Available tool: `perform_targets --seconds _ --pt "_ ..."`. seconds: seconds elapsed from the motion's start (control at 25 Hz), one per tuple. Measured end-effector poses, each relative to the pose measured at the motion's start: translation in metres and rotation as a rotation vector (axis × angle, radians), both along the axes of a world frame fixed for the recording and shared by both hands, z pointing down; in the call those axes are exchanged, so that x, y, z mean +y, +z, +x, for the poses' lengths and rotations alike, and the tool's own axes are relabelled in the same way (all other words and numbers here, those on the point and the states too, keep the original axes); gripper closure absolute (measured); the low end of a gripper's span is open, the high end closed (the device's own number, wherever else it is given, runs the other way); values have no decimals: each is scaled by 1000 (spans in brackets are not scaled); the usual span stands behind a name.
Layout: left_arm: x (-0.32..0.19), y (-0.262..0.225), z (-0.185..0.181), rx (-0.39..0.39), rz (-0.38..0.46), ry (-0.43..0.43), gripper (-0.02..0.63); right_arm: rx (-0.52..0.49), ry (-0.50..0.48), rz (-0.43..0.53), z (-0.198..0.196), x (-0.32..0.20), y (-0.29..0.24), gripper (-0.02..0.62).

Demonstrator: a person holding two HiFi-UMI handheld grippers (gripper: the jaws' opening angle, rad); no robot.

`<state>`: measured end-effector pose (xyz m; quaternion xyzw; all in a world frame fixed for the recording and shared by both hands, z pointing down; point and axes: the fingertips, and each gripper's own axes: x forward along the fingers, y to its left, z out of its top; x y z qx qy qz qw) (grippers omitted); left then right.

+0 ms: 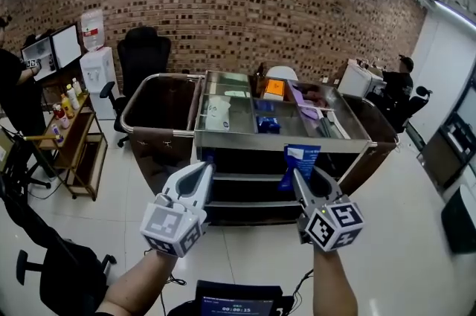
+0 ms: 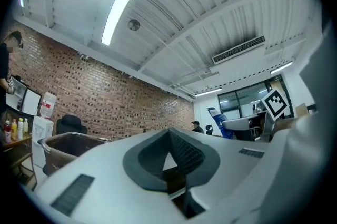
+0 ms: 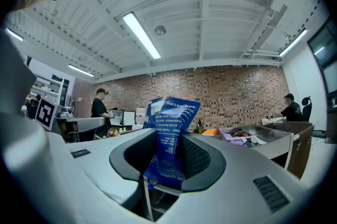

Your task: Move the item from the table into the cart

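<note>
Blue packet (image 3: 171,138): pinched upright in the right gripper (image 1: 300,179), jaws closed on its lower part. It's in the air at the near side of the cart (image 1: 223,132), not in it yet. No desk in view.

Step, as I read it: carry leg, w/ drop-off next.

L to R:
- Left gripper (image 1: 202,169): jaws closed, nothing between them, held beside the right one and pointing at the cart.
- Right gripper: next move prob. calls for going fwd over the top tray, lowering into a compartment, then opening the jaws. The packet looks thin and floppy, so set it low before letting go.

Containers, L to R:
- Left dark bin (image 1: 160,110) on the cart's left end: looks empty as far as visible.
- Top tray, left compartments: white packets (image 1: 217,112).
- Mid compartment: a blue item (image 1: 268,123), poss. same kind, so a likely target.
- Far mid: orange box (image 1: 274,89).
- Right compartments: purple items (image 1: 301,95).
- Right dark bin (image 1: 375,125): contents not visible.
</note>
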<state>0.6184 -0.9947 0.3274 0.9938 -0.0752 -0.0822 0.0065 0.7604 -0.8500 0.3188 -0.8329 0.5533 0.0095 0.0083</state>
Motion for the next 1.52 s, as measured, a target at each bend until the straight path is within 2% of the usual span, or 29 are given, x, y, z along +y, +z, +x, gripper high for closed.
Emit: perform_targets --seconds 0.12,0.24,0.36,0.48,0.64,0.76,1.0,1.2,1.36,1.52 --pt "-36 0 53 -1 16 4 597 -22 3 -1 59 -34 -1 489" --pt "-58 4 117 8 -8 -10 597 -59 -11 5 129 -54 8 489" --pt "-83 3 188 19 -29 -37 597 -43 -17 -23 204 -73 15 489" --pt "-112 -8 252 22 -15 -57 597 -26 -41 -52 269 -107 11 489" --pt "-149 -20 321 33 -37 -101 597 -23 -41 -82 350 -139 7 489" --pt "-186 -16 366 14 -45 -101 597 -48 -26 -96 403 -175 15 489" --pt "-229 -22 414 -7 4 -36 597 -15 29 -185 455 -232 19 488" --pt "-259 -30 445 -36 44 -42 597 -29 37 -245 486 -268 25 488" --pt "-273 -20 469 -101 46 -39 597 -91 24 -304 504 -287 41 488" --pt "-287 -1 491 -173 6 -47 597 -115 22 -389 522 -303 62 488"
